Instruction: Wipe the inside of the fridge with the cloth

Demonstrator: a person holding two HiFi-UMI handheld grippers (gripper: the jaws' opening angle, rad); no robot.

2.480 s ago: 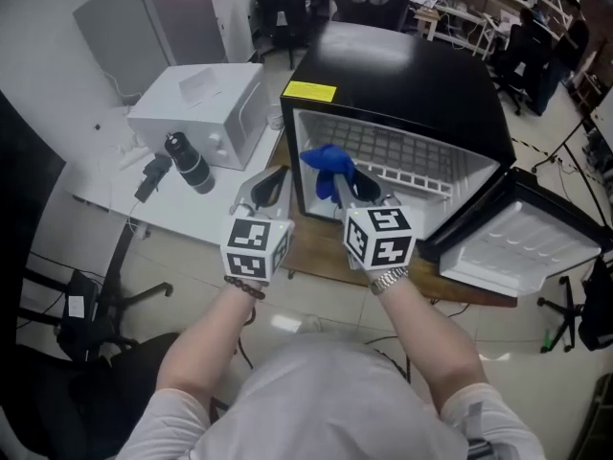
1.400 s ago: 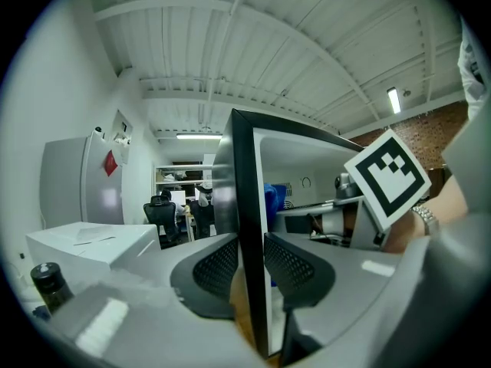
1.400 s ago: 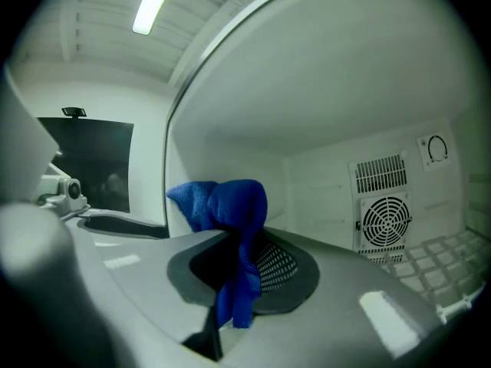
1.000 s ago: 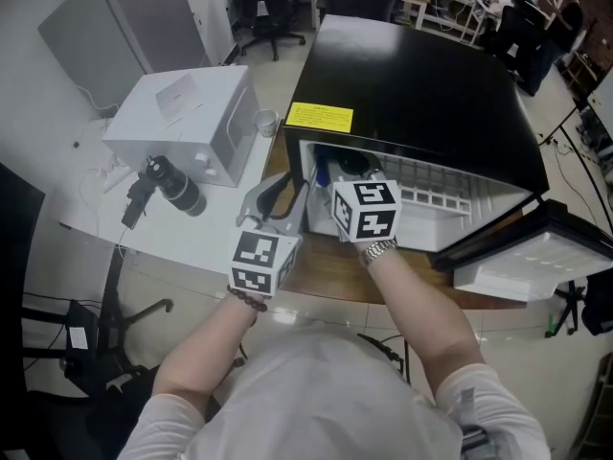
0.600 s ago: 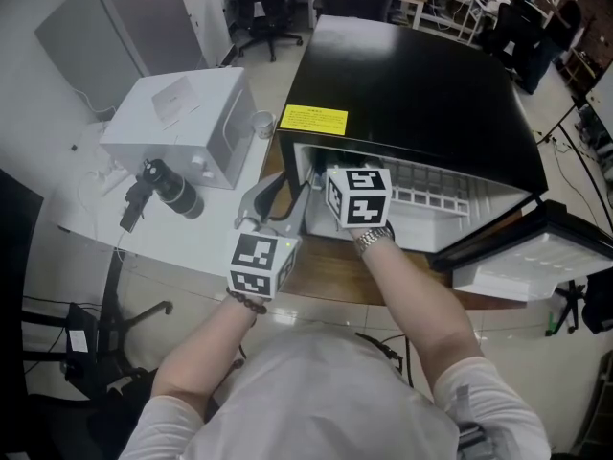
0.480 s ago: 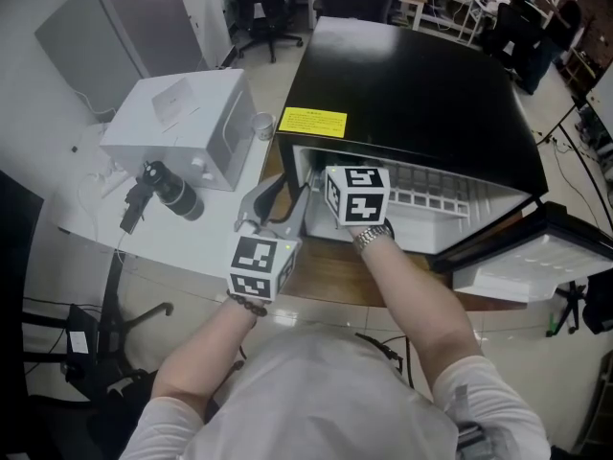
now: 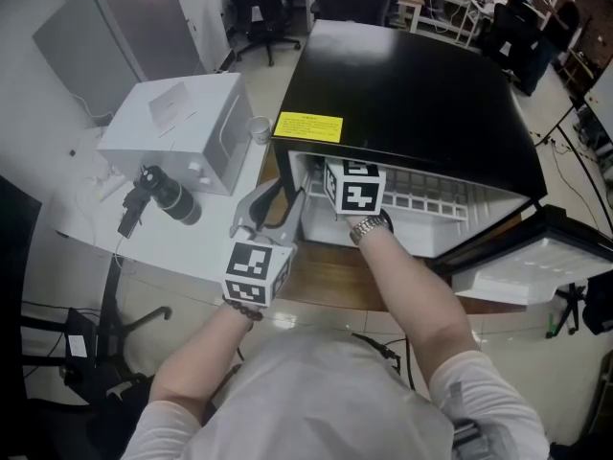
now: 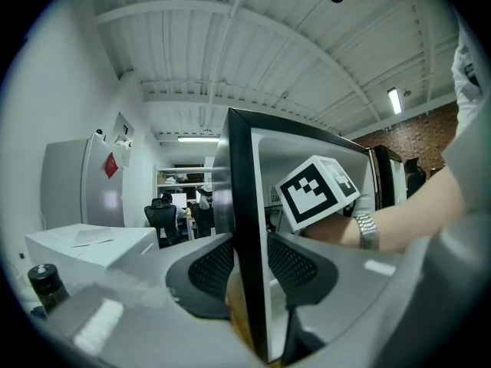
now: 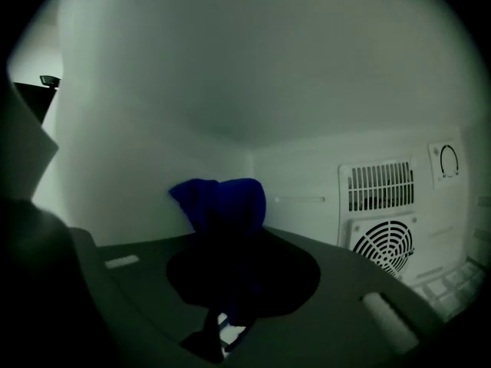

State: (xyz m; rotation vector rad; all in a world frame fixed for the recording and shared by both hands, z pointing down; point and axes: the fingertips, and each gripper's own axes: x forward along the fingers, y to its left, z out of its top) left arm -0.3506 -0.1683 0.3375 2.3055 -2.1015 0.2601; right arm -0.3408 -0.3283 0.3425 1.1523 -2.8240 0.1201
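Cloth [image 9: 220, 204]: a blue bunch, clenched in the right gripper [image 9: 230, 250] and standing up past its tips, deep inside the fridge [image 7: 412, 94]. On the right gripper view I read it as close to the left inner wall, near the far left corner. I cannot tell whether it touches that wall. In the head view it is hidden behind that gripper's marker cube [image 7: 352, 185].

Far wall, right of the cloth: a slotted vent [image 9: 376, 186], a round fan grille [image 9: 383, 244] below it, and a dial [image 9: 449, 159] further right.

Left gripper [image 8: 249, 259]: outside the cabinet, clamped on the front edge of the fridge's left wall. I see one pad against the black outer face and the other against the pale inner face. Its jaws have just been closing on that edge.

Fridge: black, standing on a wooden tabletop [image 7: 316, 281], with its door [image 7: 522, 266] swung open at the near right. A white wire shelf [image 7: 421, 195] shows inside, and a yellow label [image 7: 308, 126] sits at the front left of the top.

Left of the fridge: a white tabletop [image 7: 182, 242] carries a white box appliance [image 7: 177, 127] and a black cylindrical device [image 7: 163, 195]. A small cup [image 7: 259, 127] stands between the appliance and the fridge.

Right forearm: it reaches into the opening, and I note a wristwatch [image 7: 367, 228] at the wrist.
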